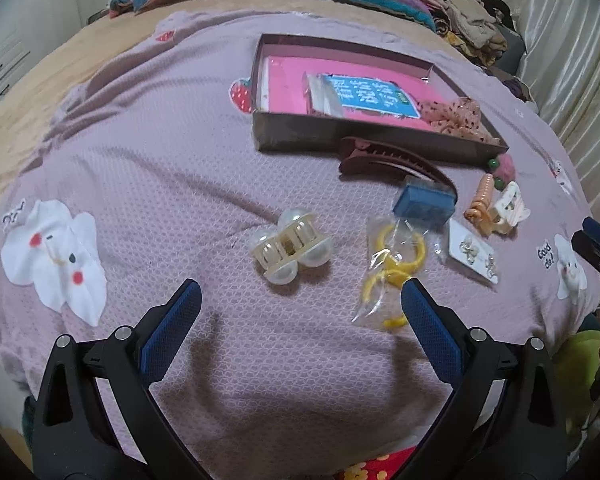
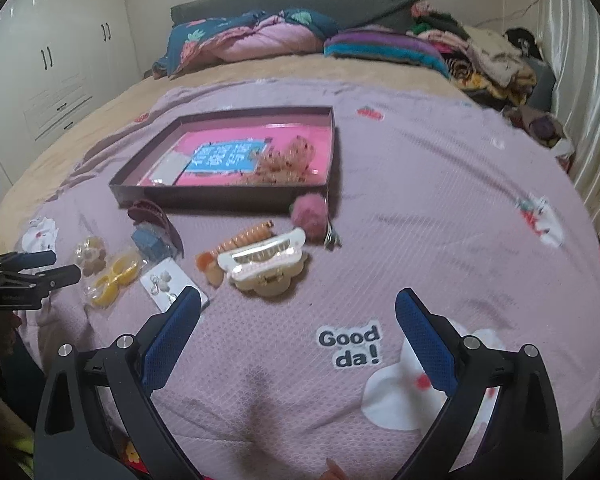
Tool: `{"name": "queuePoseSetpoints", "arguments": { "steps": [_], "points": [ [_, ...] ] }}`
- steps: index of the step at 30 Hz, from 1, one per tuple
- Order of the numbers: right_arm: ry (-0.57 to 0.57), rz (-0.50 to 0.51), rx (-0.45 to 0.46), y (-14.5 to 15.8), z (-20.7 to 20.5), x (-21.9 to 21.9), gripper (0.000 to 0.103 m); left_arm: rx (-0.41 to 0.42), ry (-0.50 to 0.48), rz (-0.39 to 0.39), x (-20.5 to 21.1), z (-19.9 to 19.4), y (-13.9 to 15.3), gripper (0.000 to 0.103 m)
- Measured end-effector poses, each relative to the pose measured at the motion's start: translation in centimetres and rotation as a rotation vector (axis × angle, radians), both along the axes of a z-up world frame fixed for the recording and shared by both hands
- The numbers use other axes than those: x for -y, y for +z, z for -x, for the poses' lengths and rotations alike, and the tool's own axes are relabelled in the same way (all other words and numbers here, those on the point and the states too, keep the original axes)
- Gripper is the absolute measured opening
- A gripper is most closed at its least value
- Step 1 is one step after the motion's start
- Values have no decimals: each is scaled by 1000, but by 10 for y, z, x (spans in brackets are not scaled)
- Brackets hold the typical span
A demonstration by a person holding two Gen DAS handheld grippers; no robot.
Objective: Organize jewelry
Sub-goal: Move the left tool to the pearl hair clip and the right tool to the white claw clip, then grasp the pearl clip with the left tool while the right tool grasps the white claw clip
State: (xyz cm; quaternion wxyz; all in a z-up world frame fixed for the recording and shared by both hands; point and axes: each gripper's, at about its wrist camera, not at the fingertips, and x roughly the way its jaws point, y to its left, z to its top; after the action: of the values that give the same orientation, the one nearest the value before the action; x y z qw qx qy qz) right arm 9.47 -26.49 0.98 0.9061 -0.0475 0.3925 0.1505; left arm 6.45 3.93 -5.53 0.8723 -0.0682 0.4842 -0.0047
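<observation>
While both grippers hang over the bed with fingers spread wide and holding nothing, the left gripper (image 1: 300,300) points at a pearl hair clip (image 1: 291,251). The dark box (image 2: 220,200) holds a blue card (image 2: 224,158) on pink lining and a spotted scrunchie (image 2: 284,164). The earrings (image 2: 162,284) are small and blurry. The right gripper (image 2: 298,308) sits above a purple blanket (image 2: 420,220).

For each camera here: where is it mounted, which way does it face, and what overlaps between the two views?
Left wrist: sits on the left gripper, facing across the bed at the pearl claw clip and box; its open fingers show.
Right wrist: sits on the right gripper, facing the white claw clip; its open fingers show.
Shared: box, yellow rings bag, earring card; each sees the other gripper.
</observation>
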Motion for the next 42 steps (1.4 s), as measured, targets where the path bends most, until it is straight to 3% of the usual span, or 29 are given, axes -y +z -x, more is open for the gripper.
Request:
{"name": "queuePoseSetpoints", "arguments": {
  "steps": [18,21,24,26,27,31,42],
  "points": [
    [101,21,-88,-39,-54,-37,97,-19,45,91,-19,-26,-17,93],
    [102,22,-90,-40,-60,-40,96,-21,39,94,-16,-33,-22,86],
    [103,19,-99,-42,-66,-42,96,-20,29,60,-12,-36,-25,66],
    [104,21,-105,-44,-68,-43,96,-18,24,49,-14,-36,-25,45],
    [106,25,-108,-45,-69,-44,94,-14,21,53,-15,-35,-24,40],
    [117,31,-128,-52,-72,-47,74,-10,21,84,-23,-32,-19,41],
    [58,-35,-96,-40,-58,-21,70,43,53,97,-36,-25,6,41]
  ]
}}
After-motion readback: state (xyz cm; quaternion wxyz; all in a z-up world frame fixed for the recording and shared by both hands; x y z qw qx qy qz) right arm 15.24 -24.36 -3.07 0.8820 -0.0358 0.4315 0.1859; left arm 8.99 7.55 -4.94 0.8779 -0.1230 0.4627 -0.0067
